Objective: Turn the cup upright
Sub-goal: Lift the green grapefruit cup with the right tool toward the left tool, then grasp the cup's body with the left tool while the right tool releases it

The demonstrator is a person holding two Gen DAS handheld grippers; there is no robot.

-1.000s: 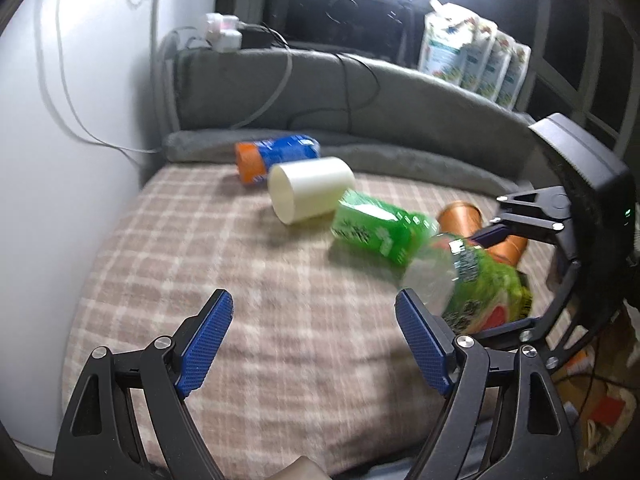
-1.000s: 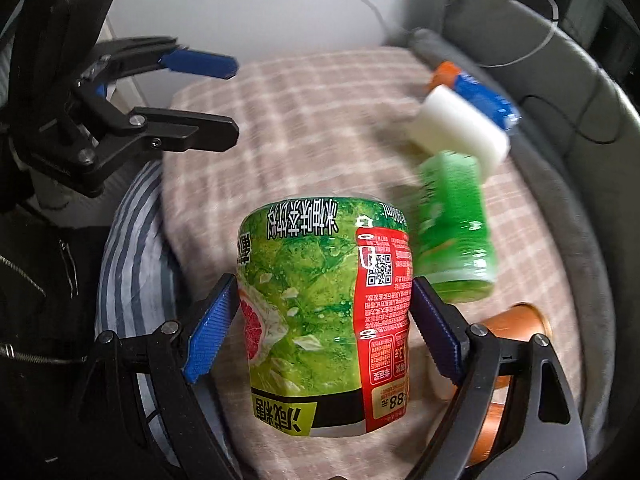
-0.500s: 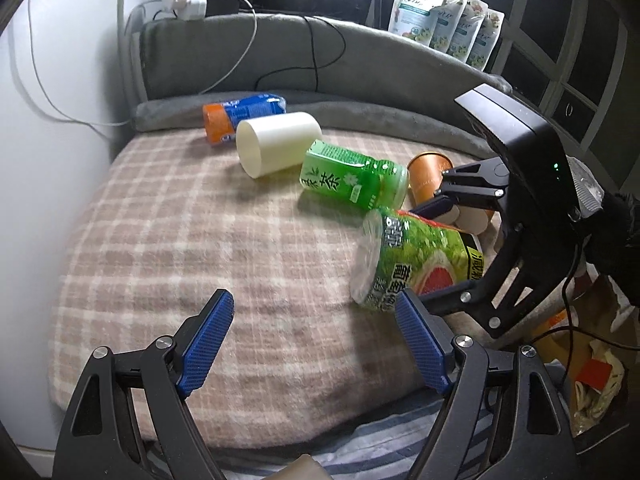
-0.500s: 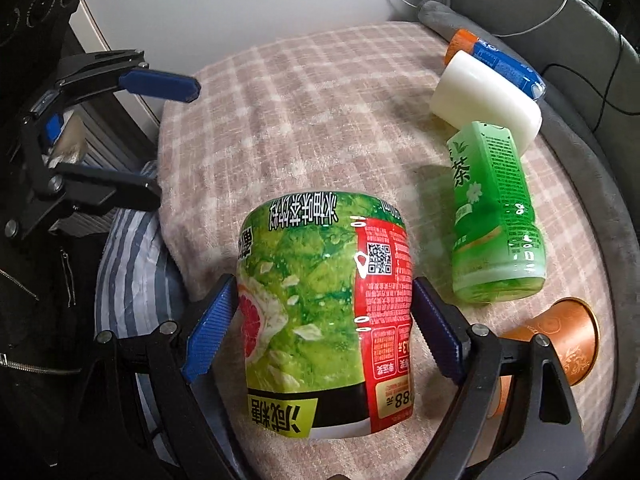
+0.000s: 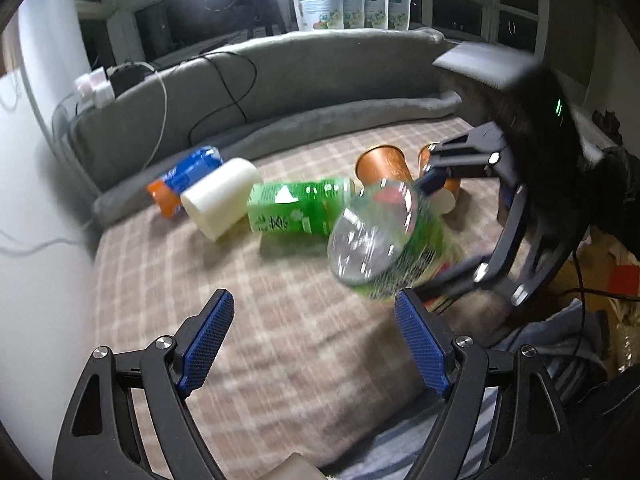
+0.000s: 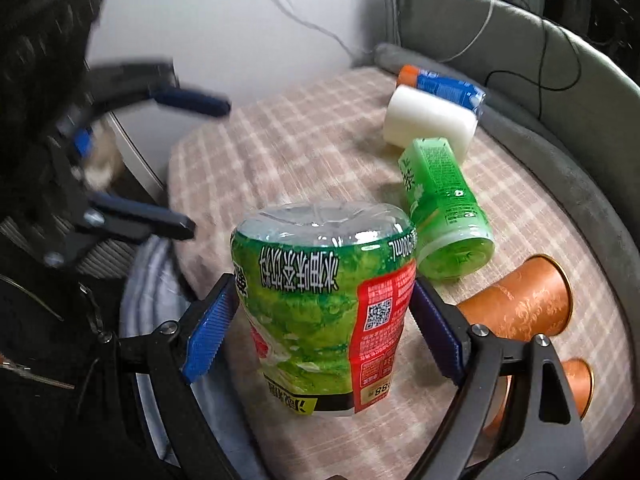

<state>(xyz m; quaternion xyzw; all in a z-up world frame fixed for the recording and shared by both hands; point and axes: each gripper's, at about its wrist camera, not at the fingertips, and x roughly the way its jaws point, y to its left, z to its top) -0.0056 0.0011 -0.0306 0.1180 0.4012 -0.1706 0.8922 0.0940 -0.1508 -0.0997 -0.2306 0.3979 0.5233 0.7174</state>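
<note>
My right gripper [image 6: 320, 316] is shut on a green cup with a red label [image 6: 324, 304], its print upside down and its clear base pointing away from me. The cup [image 5: 384, 240] looks blurred in the left wrist view, held above the plaid cushion [image 5: 240, 280] by the right gripper [image 5: 436, 224]. My left gripper [image 5: 316, 344] is open and empty over the cushion's near edge; it also shows at the left of the right wrist view [image 6: 188, 160].
Lying on the cushion: a white cup [image 5: 220, 200], a blue bottle with orange cap [image 5: 180, 180], a green bottle [image 5: 300, 208], two copper cups [image 6: 520, 300]. A grey padded rim [image 5: 280, 80] with cables runs behind. A white wall [image 5: 32, 200] stands left.
The right gripper has tilted the green cup, so its clear base now faces the left camera. The left gripper has swung and moved; both views are motion-blurred.
</note>
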